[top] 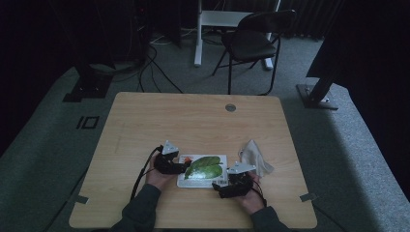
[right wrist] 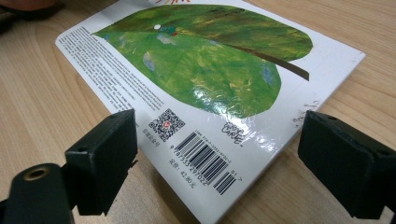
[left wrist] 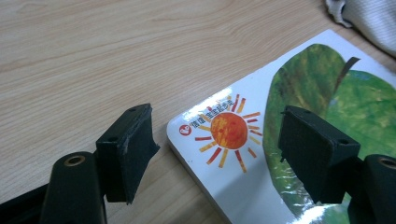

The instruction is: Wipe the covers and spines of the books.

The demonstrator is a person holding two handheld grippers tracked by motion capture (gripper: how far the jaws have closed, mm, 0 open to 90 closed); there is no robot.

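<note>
A white board book with a big green leaf on its cover lies flat on the wooden table, near the front edge. My left gripper sits at the book's left end, open, its jaws on either side of the corner with the orange sun, not pressing on it. My right gripper rests low at the book's front right corner, open. Its wide-set jaws frame the barcode corner without touching.
A crumpled white cloth lies just right of the book, and its edge shows beyond the book's far corner. A folding chair and cables stand on the carpet behind the table. A round grommet sits near the far edge.
</note>
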